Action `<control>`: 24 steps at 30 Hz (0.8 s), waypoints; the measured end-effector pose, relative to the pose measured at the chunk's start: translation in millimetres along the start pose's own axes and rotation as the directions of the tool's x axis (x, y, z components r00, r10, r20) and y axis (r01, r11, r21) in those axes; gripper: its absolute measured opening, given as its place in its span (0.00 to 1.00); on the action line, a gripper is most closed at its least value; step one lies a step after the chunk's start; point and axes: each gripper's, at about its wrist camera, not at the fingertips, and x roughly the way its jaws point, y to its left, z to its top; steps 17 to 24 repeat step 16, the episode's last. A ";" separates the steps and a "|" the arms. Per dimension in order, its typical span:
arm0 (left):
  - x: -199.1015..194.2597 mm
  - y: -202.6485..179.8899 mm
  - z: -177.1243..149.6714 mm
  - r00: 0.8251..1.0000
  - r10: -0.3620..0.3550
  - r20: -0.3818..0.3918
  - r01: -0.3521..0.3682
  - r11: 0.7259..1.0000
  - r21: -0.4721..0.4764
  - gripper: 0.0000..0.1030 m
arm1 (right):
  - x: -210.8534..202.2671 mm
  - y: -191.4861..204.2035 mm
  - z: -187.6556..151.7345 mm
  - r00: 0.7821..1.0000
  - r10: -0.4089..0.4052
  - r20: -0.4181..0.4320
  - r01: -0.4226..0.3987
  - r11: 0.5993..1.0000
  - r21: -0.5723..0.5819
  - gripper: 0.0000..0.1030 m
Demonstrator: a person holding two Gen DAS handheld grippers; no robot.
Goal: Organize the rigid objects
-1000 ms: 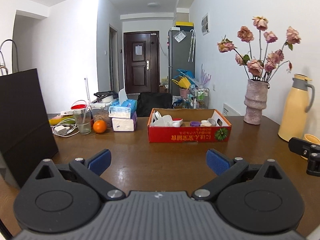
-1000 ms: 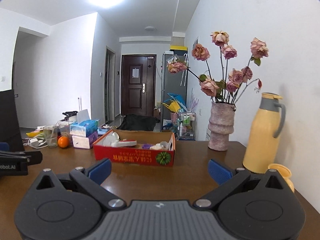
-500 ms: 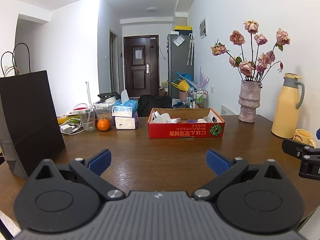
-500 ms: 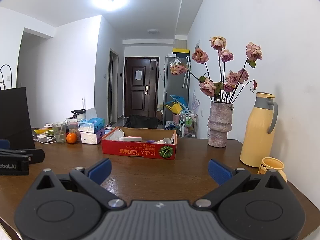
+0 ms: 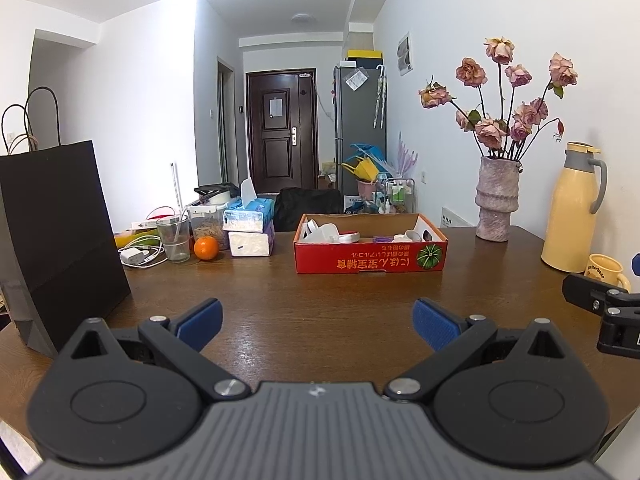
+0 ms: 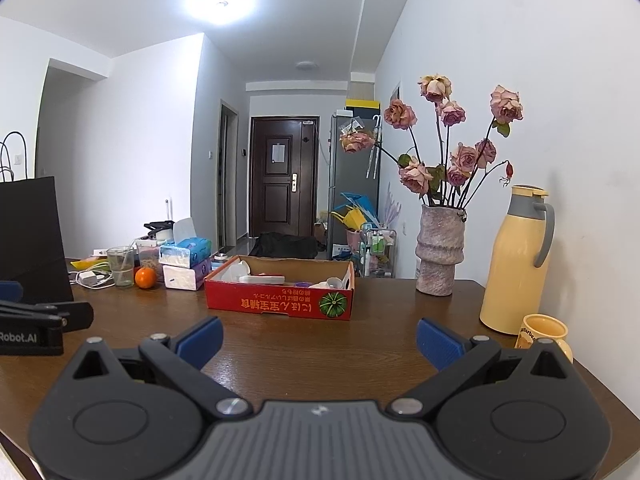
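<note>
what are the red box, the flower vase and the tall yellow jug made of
Red box: looks like printed corrugated cardboard, matte; its inner walls are bare brown with folded flaps.
Flower vase: probably ceramic or stone, with a rough, speckled, unglazed-looking ribbed surface.
Tall yellow jug: smooth satin body, plastic or coated metal, hard to tell which; the grey handle and collar look like plastic.

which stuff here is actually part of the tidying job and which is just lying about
Job: red cardboard box with small white items inside; both hand-held grippers, left and right, open and empty.

Lying about: orange, tissue packs, vase, yellow flask, mug, black bag.
</note>
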 end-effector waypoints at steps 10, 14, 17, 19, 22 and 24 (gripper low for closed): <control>4.3 0.2 -1.9 1.000 0.003 -0.009 -0.003 1.000 0.000 1.00 | -0.1 0.2 -0.2 1.000 0.000 -0.002 0.000 1.000 0.000 1.00; 3.3 -0.4 -2.8 1.000 -0.005 -0.004 0.005 1.000 -0.002 1.00 | -0.9 1.3 -2.1 1.000 0.000 -0.004 0.000 1.000 -0.001 1.00; 3.1 -0.2 -3.1 1.000 -0.005 -0.005 0.005 1.000 -0.002 1.00 | 0.7 1.5 -2.2 1.000 0.000 -0.006 0.000 1.000 -0.002 1.00; 3.1 -0.2 -3.1 1.000 -0.005 -0.005 0.005 1.000 -0.002 1.00 | 0.7 1.5 -2.2 1.000 0.000 -0.006 0.000 1.000 -0.002 1.00; 3.1 -0.2 -3.1 1.000 -0.005 -0.005 0.005 1.000 -0.002 1.00 | 0.7 1.5 -2.2 1.000 0.000 -0.006 0.000 1.000 -0.002 1.00; 3.1 -0.2 -3.1 1.000 -0.005 -0.005 0.005 1.000 -0.002 1.00 | 0.7 1.5 -2.2 1.000 0.000 -0.006 0.000 1.000 -0.002 1.00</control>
